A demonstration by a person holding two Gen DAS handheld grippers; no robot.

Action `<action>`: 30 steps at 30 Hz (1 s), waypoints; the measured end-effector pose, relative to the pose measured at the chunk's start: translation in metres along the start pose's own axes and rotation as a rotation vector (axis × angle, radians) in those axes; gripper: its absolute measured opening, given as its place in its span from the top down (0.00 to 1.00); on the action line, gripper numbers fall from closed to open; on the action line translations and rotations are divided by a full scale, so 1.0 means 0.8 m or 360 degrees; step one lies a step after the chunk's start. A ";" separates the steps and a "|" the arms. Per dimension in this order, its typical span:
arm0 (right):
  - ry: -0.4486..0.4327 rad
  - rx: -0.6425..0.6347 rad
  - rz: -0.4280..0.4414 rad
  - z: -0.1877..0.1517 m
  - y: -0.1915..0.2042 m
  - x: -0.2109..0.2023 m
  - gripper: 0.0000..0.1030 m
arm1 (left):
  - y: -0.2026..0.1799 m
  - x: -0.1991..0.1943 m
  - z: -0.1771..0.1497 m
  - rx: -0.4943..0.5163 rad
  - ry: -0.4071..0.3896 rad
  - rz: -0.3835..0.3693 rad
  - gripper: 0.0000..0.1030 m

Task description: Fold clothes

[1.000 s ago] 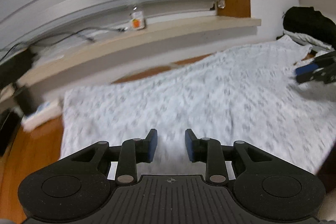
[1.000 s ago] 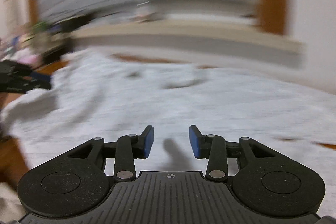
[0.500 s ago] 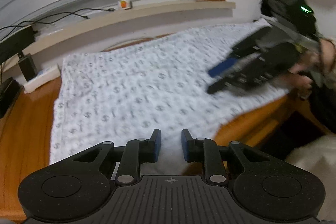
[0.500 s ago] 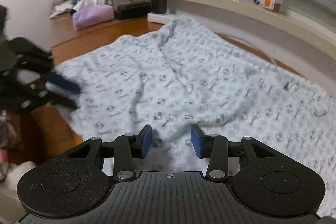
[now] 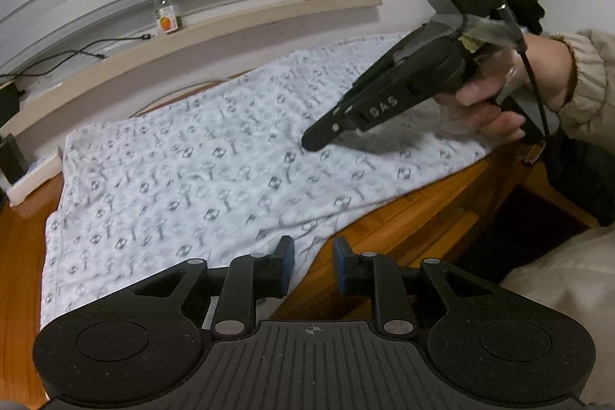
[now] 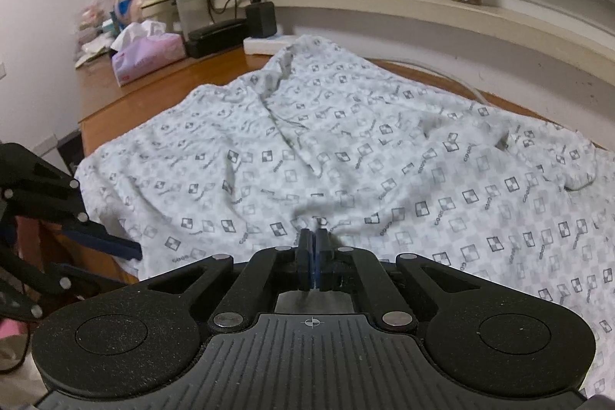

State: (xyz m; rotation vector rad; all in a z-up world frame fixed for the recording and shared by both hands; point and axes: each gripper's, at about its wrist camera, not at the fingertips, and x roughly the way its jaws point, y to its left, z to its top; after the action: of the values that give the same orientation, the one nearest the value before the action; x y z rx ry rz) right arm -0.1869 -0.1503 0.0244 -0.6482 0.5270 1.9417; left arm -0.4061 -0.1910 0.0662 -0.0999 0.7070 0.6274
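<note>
A white garment (image 5: 200,171) with a grey checker print lies spread over a wooden table (image 5: 415,214). My left gripper (image 5: 313,254) is open at the garment's near edge, and that hem runs between its blue pads. From the right wrist view it shows at the far left (image 6: 123,266), jaws apart beside the cloth's corner. My right gripper (image 6: 313,241) is shut, and wrinkles in the garment (image 6: 346,141) converge at its tips. In the left wrist view a hand (image 5: 496,102) holds the right gripper (image 5: 313,143) tip-down on the middle of the cloth.
A window sill (image 5: 230,25) behind the table carries a small bottle (image 5: 166,20) and cables. At the far left stand a tissue box (image 6: 146,58), a green-lidded shaker (image 6: 188,2) and a black adapter (image 6: 261,20). The table's front edge drops off at right.
My right gripper has gone from open to shut on the middle of the garment. My left gripper has drawn back toward the near hem and stays open.
</note>
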 end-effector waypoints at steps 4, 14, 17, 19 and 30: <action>0.0006 -0.0009 0.0004 0.001 -0.001 0.001 0.98 | 0.000 0.000 0.003 0.0001 -0.0023 -0.0033 0.99; 0.0013 0.0022 0.0016 0.008 -0.010 0.002 0.98 | -0.009 -0.086 0.003 0.0047 0.0059 -0.0297 0.99; 0.0021 -0.0007 0.0030 0.006 -0.006 -0.002 0.96 | -0.006 -0.090 0.003 0.0052 0.0076 -0.0266 1.00; 0.0003 -0.0024 0.0018 0.004 -0.008 -0.014 0.92 | -0.002 -0.084 0.008 0.0046 0.0070 -0.0239 0.98; -0.0088 0.0140 -0.0373 -0.091 -0.101 -0.180 0.75 | 0.009 -0.004 0.051 0.0042 -0.0015 -0.0174 0.83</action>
State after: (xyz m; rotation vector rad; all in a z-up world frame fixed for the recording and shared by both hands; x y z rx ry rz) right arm -0.0449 -0.2569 0.0542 -0.5723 0.4767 1.7017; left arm -0.3885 -0.1750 0.1007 -0.1105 0.6958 0.5139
